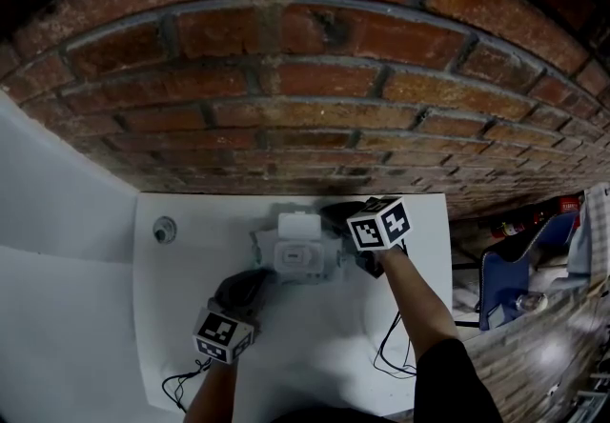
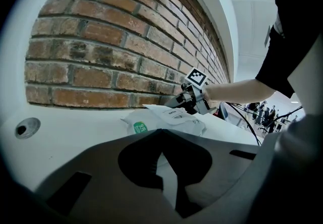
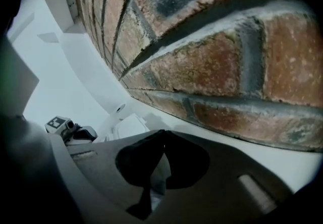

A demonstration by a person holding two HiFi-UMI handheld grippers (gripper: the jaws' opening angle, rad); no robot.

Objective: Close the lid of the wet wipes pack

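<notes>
White bench (image 1: 191, 316) set against a brick wall (image 1: 305, 78). The wet wipes pack (image 1: 299, 257) lies flat near the middle of the bench, close to the wall. It is a white soft pack with a green round sticker (image 2: 140, 127) on the end that faces the left claw.

The lid (image 1: 296, 222) is open. The flap is swung back toward the wall, on the far side of the pack.

Left claw (image 2: 161, 132): its own view shows the two tips pressed together with nothing between them. It is low over the bench and aimed at the pack, which sits just beyond the tips. In the head view it is on the near left side of the pack, and no view shows whether it touches. Its marker cube (image 1: 225, 335) is toward the person.

Right claw (image 3: 162, 133): tips pressed together, nothing pinched. It is on the right of the pack, up by the wall and near the open lid. Contact with the lid cannot be made out. Its marker cube (image 1: 379, 223) faces up in the head view.

A round hole (image 1: 165, 230) sits in the bench, well to the left of the pack. Black cables (image 1: 391, 350) trail over the near part of the bench.
</notes>
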